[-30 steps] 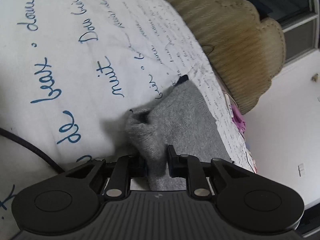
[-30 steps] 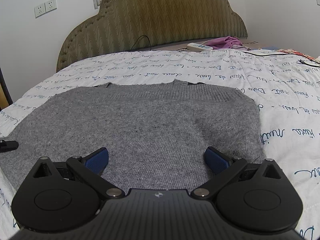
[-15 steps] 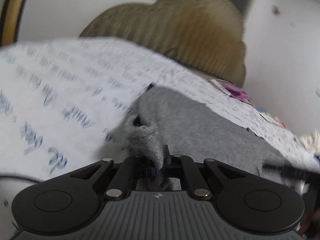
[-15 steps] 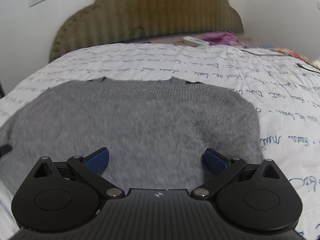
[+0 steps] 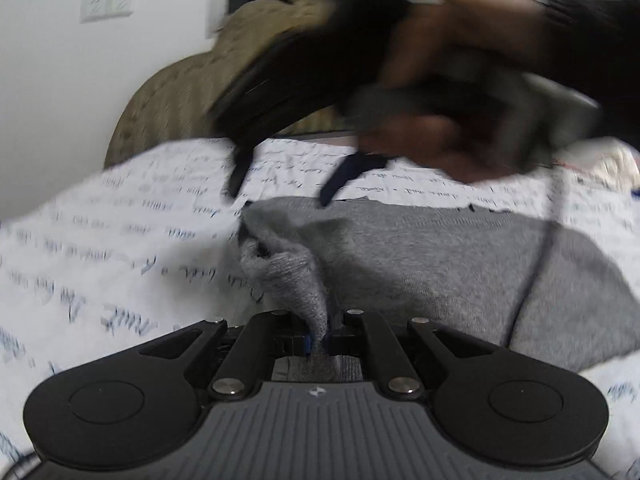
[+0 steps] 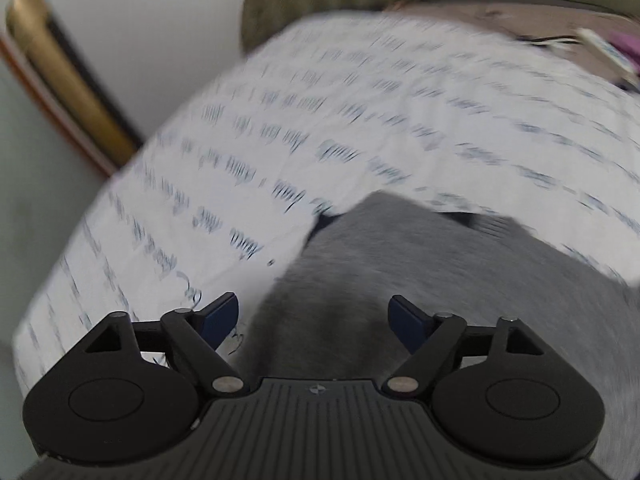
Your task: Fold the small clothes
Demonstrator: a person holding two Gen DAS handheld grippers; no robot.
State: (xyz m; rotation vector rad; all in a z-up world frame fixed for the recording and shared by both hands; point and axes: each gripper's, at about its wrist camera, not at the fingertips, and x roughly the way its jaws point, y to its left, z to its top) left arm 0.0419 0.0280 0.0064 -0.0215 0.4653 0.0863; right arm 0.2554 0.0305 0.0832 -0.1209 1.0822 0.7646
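White bedspread (image 5: 120,248) with blue script covers bed, padded olive headboard (image 5: 176,92) behind. Left tool (image 5: 318,338) pressed together, pinching raised fold of grey sweater (image 5: 420,264); rest of sweater lies flat on bedspread, spreading toward headboard. Right tool (image 6: 314,318) spread, jaws just been closing, nothing between pads; hovers over sweater's corner nearer headboard. In left view, blurred hand (image 5: 440,92) carries right tool above sweater's far edge.
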